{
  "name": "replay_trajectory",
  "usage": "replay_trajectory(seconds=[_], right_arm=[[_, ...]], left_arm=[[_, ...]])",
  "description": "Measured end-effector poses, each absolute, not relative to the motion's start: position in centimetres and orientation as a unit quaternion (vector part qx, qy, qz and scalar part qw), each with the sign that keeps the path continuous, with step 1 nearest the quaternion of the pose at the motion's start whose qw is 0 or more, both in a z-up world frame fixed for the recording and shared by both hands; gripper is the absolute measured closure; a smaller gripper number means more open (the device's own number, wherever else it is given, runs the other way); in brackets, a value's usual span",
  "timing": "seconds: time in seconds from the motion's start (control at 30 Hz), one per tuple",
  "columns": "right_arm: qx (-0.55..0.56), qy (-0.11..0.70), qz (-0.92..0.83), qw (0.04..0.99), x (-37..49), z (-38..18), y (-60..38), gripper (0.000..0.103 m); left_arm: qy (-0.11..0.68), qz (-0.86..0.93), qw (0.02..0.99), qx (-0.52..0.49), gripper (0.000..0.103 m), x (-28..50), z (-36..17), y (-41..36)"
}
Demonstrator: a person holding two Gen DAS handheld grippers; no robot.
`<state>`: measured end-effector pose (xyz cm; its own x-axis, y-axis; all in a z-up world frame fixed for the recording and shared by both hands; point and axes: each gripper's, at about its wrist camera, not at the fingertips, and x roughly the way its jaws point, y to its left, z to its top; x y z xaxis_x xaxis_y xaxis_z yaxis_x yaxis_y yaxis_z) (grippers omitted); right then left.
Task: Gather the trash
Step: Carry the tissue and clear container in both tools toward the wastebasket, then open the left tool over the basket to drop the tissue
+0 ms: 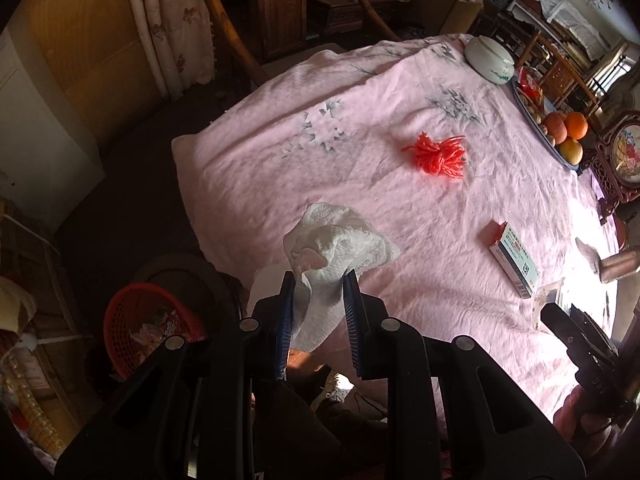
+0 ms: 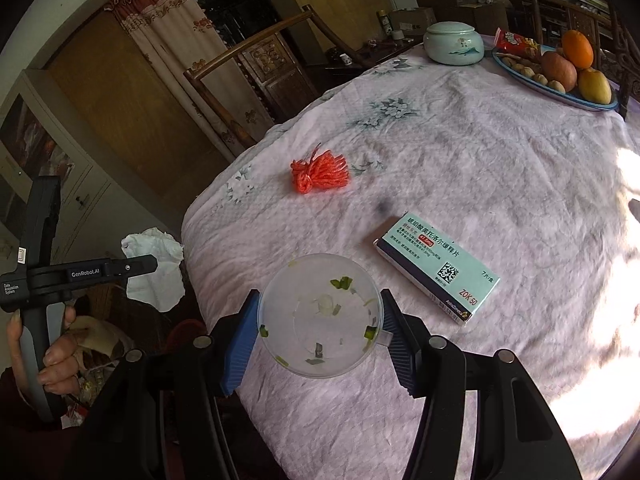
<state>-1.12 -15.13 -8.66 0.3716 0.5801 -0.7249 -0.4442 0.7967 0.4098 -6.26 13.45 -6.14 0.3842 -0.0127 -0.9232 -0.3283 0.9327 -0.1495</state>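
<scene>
White crumpled tissue [image 1: 336, 248] pinched in left fingers [image 1: 289, 300] | clear round plastic cup [image 2: 320, 316] clamped between right fingers [image 2: 244, 336]

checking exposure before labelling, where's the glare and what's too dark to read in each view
Left wrist view: sunlight blows out the pink tablecloth at the right edge by the medicine box; the floor around the red basket is murky. Right wrist view: glare at the cloth's right edge, box print still legible, strong fisheye bending throughout.

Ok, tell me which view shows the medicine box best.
The right wrist view: the medicine box lies close, with its printed top face and code in full view. The left wrist view shows it small, near the right edge.
</scene>
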Motion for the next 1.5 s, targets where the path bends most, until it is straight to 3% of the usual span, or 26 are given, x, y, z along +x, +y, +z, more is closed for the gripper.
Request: replay_trajectory(seconds=[0.63, 1.3, 1.33, 1.47, 1.5], right_arm=[[0.013, 0.451, 0.360, 0.816, -1.4, -7.1, -8.6, 0.045], [-0.094, 0.453, 0.428, 0.776, -1.9, -6.2, 3.5, 0.045], [-0.099, 0.453, 0.432, 0.774, -2.0, -6.3, 4.0, 0.045], [-0.117, 0.454, 0.444, 0.764, -2.4, -6.5, 5.6, 0.045], [-0.119, 0.455, 0.446, 0.761, -2.5, -6.5, 6.1, 0.045]], left_arm=[[0.526, 0.165, 0.807, -0.210, 0.078, -11.0, -6.2, 21.3], [0.551, 0.270, 0.722, -0.319, 0.076, -19.7, -13.4, 32.9], [0.554, 0.273, 0.717, -0.323, 0.072, -19.9, -13.7, 33.2], [0.555, 0.298, 0.697, -0.342, 0.036, -20.9, -14.5, 34.4], [0.553, 0.303, 0.695, -0.346, 0.032, -21.0, -14.6, 34.4]])
